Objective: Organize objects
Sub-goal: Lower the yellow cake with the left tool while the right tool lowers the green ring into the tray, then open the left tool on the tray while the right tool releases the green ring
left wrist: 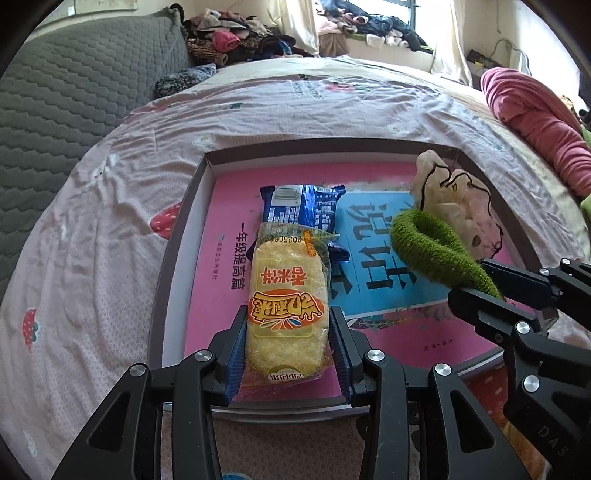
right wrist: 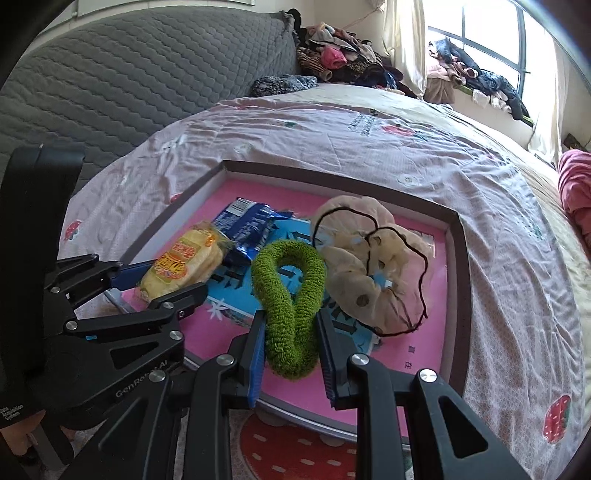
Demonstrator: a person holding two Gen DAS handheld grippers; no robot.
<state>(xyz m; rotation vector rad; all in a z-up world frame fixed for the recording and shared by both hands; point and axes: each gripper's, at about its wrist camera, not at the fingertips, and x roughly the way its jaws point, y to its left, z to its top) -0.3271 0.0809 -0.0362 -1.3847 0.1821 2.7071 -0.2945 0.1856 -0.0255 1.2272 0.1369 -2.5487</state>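
Observation:
A shallow box lies on the bed with a pink and blue book as its floor. My left gripper is shut on a yellow snack packet, held low over the box's near left part. A blue snack packet lies just beyond it. My right gripper is shut on a green fuzzy hair tie. A beige scrunchie with a thin black band rests in the box's right part.
The bed carries a pink strawberry-print sheet. A grey quilted cover lies at the left. Piled clothes sit at the back, and a pink bundle at the right.

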